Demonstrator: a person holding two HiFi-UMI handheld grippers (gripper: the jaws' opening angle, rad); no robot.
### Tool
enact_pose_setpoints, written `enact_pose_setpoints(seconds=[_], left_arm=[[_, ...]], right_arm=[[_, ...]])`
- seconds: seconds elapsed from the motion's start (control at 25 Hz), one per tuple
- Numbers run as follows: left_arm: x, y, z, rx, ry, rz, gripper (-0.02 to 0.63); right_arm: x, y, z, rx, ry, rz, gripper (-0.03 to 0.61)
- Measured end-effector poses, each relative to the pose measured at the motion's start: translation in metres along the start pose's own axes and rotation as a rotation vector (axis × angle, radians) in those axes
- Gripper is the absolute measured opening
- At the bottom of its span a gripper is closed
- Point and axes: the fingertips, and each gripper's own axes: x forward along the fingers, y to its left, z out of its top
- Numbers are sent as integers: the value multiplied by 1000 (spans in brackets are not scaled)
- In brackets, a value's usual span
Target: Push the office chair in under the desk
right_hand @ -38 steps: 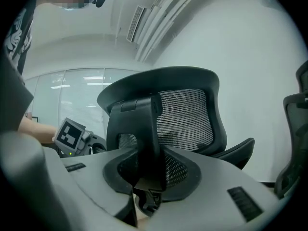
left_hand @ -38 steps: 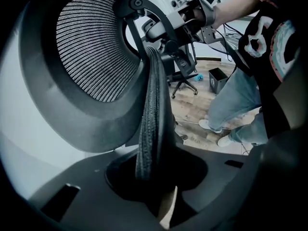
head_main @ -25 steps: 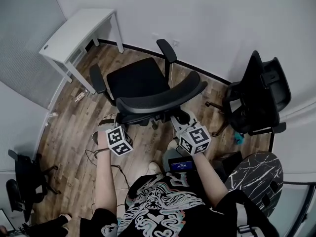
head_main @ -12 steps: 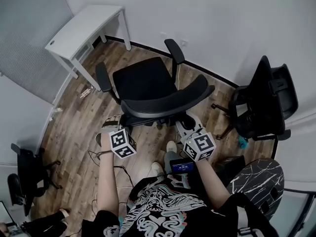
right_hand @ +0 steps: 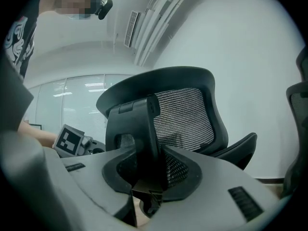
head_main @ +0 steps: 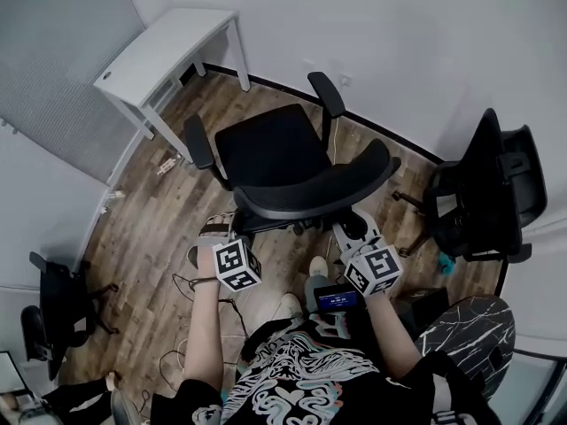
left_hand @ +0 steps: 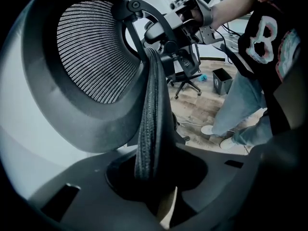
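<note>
**A:** Where is the office chair (head_main: 266, 149) found, and how is it held?

**B:** It is seen standing mid-floor on the wooden floor (head_main: 151, 211). Its seat is turned towards the desk (head_main: 168, 42) at the floor's far left corner, well apart from it. The left claw (left_hand: 151, 172) is clamped on the textured rim (left_hand: 151, 109) of the backrest (head_main: 310, 189). The right claw (right_hand: 147, 174) is closed on the support bracket (right_hand: 137, 129) behind the mesh (right_hand: 185, 114).

**A:** How is it expected to handle?

**B:** It is judged fairly heavy, yet probably easily rolled. The mesh is taken to be soft and likely to give. The rim and bracket look stiff and are thought the better places to push. Swivelling is to be feared if one side is pushed harder than the other.

**A:** What is hidden?

**B:** The base and wheels are covered by the seat. The space under the desk is not shown, so clearance for the armrests (head_main: 197, 140) cannot be judged. In the head view the claw tips are lost against the backrest.
</note>
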Motion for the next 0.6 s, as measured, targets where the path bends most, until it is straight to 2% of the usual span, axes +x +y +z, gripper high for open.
enact_pose_setpoints(seconds=[0.6], left_arm=[[14, 25, -7, -6, 18, 24, 130]], right_arm=[[33, -8, 2, -2, 47, 76, 101]])
